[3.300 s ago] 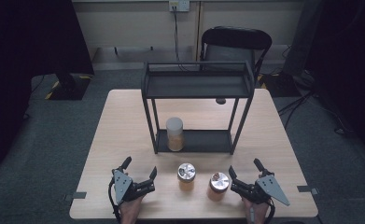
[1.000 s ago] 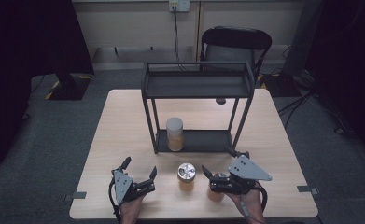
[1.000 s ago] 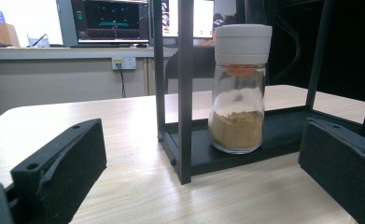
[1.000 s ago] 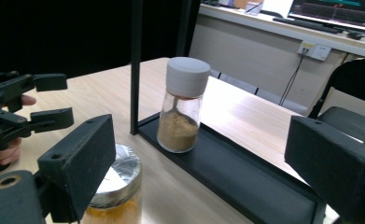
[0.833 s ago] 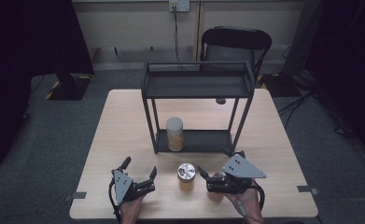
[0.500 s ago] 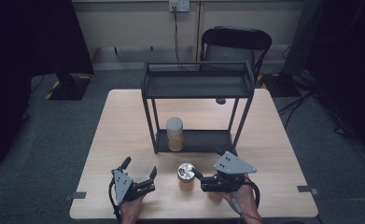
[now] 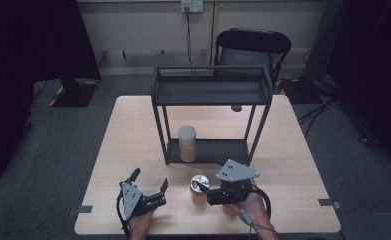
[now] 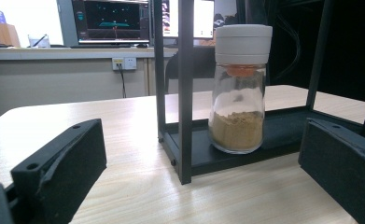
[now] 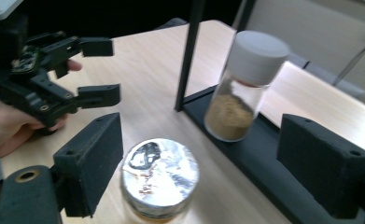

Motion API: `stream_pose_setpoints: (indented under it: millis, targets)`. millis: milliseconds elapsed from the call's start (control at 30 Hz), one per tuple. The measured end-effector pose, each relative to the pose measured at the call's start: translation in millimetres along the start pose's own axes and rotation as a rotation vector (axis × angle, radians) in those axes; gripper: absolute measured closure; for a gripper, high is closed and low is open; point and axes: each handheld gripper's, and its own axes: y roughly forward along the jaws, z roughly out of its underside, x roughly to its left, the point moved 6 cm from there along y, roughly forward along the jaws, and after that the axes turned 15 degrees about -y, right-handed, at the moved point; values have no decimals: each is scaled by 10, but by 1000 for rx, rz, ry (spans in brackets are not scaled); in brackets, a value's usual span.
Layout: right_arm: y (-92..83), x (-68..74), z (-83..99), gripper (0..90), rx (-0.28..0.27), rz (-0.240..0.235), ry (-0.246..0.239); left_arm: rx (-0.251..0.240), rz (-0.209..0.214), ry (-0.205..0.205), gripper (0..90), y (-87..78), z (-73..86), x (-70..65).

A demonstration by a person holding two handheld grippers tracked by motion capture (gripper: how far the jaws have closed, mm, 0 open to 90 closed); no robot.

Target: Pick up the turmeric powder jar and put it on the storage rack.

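Jar [image 9: 159,179]: short, foil-sealed top, crinkled and shiny, with amber contents below the rim; it stands on the table [image 7: 303,165] between the right gripper's [image 7: 203,190] jaws.
Jar, place: nearer the left jaw in the right gripper view, just beside its pad; whether it touches cannot be told. The other pad is well apart from it.
Right gripper: jaws have just been closing, the jar between them, not yet clamped; a clear gap remains on one side.
Left gripper [image 7: 148,187]: jaws spread wide, nothing between them; it rests in the hand at the table's near edge.
Bottle [image 8: 240,88]: tall clear glass, white cap, orange insert under the cap, brown powder filling the lower third; upright on the rack's [image 7: 213,90] bottom shelf, beyond both grippers' fingertips.
Rack: black frame, two shelves, top shelf bare.
Hidden: the jar's lower part is cut off in the right gripper view; in the high view the right gripper covers part of it.
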Motion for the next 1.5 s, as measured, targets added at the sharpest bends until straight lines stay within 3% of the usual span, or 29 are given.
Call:
stream_pose_setpoints:
  millis: [600, 1067, 1500]
  targets:
    - [227, -76, -95, 174, 120, -154, -10, -1, -1, -1, 3, -1, 1, -1]
    - [407, -140, -232, 211, 254, -215, -6, -2, 0, 0, 2, -3, 3, 0]
    - [544, -170, -332, 265, 332, -261, -9, -5, 0, -1, 2, -4, 6, 0]
